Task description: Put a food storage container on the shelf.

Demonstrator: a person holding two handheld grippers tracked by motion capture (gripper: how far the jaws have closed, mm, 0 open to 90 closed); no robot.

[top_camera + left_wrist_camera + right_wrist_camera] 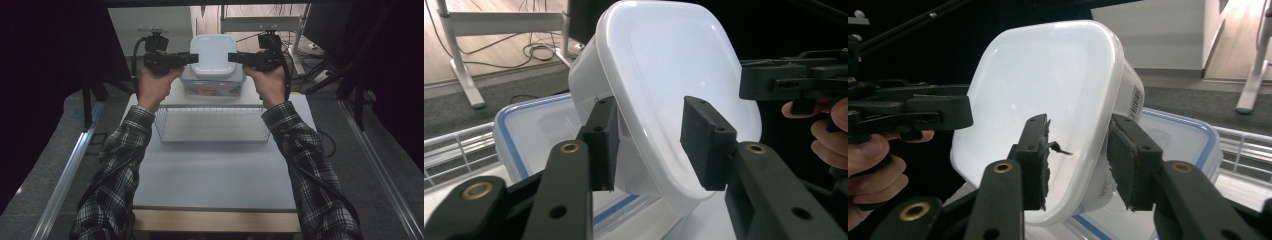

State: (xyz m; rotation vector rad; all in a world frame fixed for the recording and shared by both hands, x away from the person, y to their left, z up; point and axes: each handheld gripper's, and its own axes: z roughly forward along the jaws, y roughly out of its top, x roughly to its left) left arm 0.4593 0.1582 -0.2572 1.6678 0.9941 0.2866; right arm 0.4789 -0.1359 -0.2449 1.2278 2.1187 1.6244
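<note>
High view: white tub (pixel 213 55) sits on top of a clear lidded box (pixel 212 85), right btwn my two grippers. My left gripper (pixel 192 58) is at its left edge, right gripper (pixel 234 57) at its right edge, both up at lid height. Left gripper view: my jaws straddle the tub's lid rim (pixel 659 100), gaps visible on both sides, so parted, not clamping. Right gripper view: same story, jaws astride the opposite rim (pixel 1048 90), pads off the plastic, nothing gripped. The clear box has a blue seal, w/ something reddish inside, can't tell what. It stands on a raised shelf over a white wire basket (pixel 212 127), all on a pale grey table (pixel 215 175) w/ a wood front edge. Room is dark at the sides; desk legs and cables on the floor behind. Count: 1 tub, 1 box, 1 basket, 2 grippers.
</note>
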